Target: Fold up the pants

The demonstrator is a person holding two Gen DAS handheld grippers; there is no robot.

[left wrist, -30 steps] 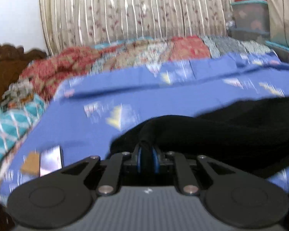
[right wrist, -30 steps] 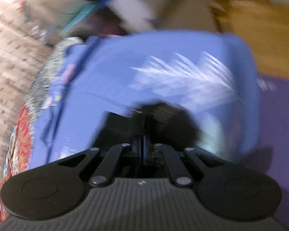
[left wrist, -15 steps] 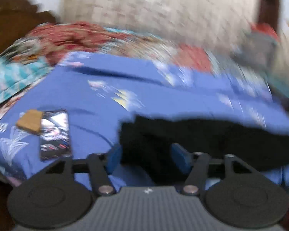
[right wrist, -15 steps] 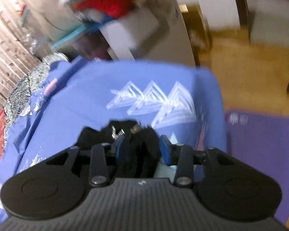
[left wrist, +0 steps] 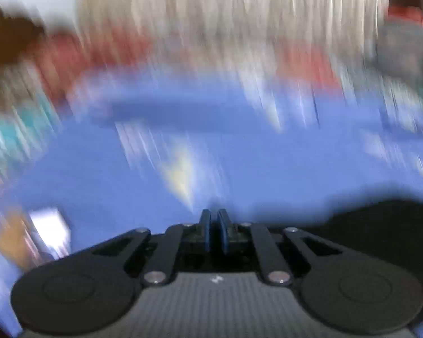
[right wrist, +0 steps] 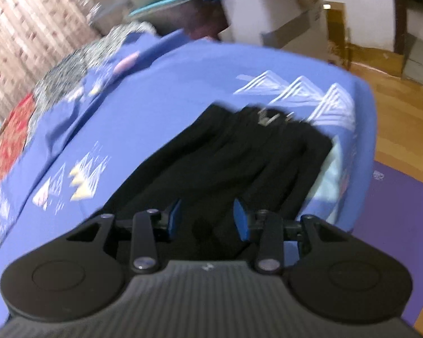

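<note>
Right wrist view: right gripper (right wrist: 206, 219) angled down over the black pants (right wrist: 239, 152), blue pads (right wrist: 174, 217) standing apart, dark cloth seen in the gap between them but not pinched. Pants stretched lengthwise along the near edge of the blue bedsheet (right wrist: 160, 90), waistband end farthest from the camera with a small metal clasp (right wrist: 268, 118) catching the light. White triangle prints (right wrist: 290, 90) just beyond that end; a pale patch (right wrist: 331, 174) peeking out beside the pants on the right. Past the sheet's edge — wooden floor (right wrist: 392, 118) and a purple mat (right wrist: 394, 225). Cardboard box (right wrist: 270, 11) and piled clutter behind the bed.

Left wrist view: heavily smeared by motion. Left gripper (left wrist: 213, 219) with its blue pads (left wrist: 205, 225) pressed together, nothing caught between them. Only a black mass of the pants (left wrist: 386, 225) made out at the lower right, lying on the blue bedsheet (left wrist: 127, 183) — apart from the closed tips. Pale curtain (left wrist: 225, 14) blurred across the top; red and teal bedding indistinct at the left.
</note>
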